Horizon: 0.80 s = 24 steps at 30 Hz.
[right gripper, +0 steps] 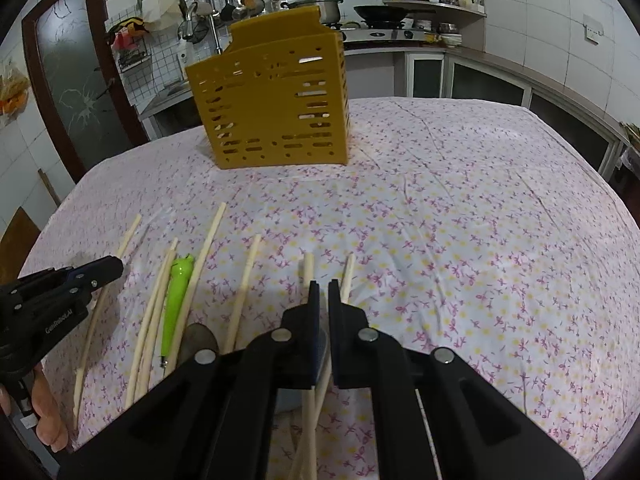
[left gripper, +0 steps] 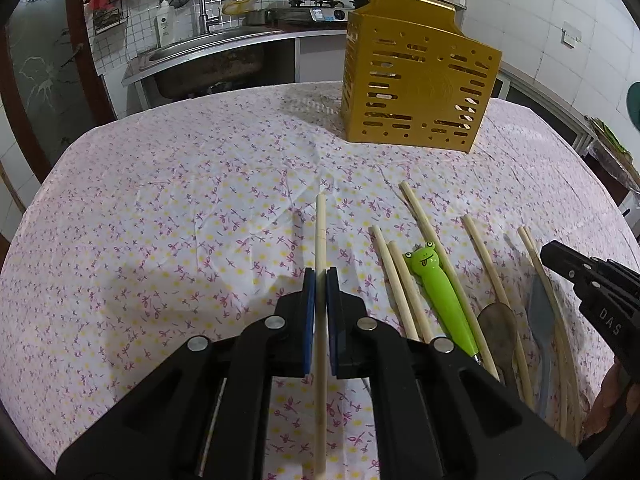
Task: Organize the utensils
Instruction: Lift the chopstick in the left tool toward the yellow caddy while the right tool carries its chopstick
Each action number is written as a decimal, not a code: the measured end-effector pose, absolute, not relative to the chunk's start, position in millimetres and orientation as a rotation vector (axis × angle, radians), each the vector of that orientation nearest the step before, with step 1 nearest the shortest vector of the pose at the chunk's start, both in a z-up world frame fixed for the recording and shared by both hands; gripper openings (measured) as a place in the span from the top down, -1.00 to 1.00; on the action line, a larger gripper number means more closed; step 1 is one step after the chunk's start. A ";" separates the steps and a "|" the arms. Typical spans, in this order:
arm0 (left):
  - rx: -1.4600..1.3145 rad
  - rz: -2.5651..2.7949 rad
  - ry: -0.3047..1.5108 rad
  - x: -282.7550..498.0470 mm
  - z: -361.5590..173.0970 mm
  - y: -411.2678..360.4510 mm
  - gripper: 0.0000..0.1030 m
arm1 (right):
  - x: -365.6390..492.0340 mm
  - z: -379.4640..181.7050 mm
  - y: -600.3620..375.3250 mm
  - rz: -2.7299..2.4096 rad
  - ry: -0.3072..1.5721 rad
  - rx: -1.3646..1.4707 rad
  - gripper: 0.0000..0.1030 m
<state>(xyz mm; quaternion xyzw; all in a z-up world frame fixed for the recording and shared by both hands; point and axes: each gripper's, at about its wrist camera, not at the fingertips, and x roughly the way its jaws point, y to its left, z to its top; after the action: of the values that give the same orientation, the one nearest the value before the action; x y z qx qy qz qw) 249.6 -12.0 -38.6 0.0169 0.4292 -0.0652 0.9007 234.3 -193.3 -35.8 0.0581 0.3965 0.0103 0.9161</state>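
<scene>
Floral cloth covers the surface [left gripper: 160, 200], with the yellow utensil holder [left gripper: 416, 80] standing at its far side and loose chopsticks [left gripper: 404, 292] lying near me. My left tongs [left gripper: 320, 280] are pinched on one chopstick [left gripper: 320, 224], its long axis pointing straight ahead, the holder ahead and to the right. My right tongs [right gripper: 323, 286] look almost closed over two chopsticks [right gripper: 308, 268], though I cannot tell if they grip.

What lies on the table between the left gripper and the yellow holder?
Only bare flowered cloth, as the left wrist view shows. The left gripper is shut on one chopstick that points toward the yellow holder.
</scene>
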 end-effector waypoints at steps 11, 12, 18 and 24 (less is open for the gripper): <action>0.035 -0.143 0.912 252.8 -45.5 -16.3 0.92 | 234.8 -36.8 -177.1 0.032 0.825 0.036 0.41; 0.034 -0.143 0.915 253.1 -46.0 -16.4 0.92 | 236.3 -38.3 -174.8 0.034 0.836 0.027 0.56; 0.010 -0.150 0.934 256.7 -49.4 -16.5 0.92 | 240.9 -45.4 -180.5 0.032 0.889 0.059 0.88; -0.012 -0.172 0.913 250.7 -42.4 -12.2 0.92 | 235.2 -39.7 -197.4 0.044 0.870 0.155 0.88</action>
<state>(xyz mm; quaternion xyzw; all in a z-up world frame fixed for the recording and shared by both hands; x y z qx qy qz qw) 250.7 -12.2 -42.4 -0.0056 0.4403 -0.0830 0.8940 235.2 -197.4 -39.7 0.0748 0.4211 0.0213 0.9037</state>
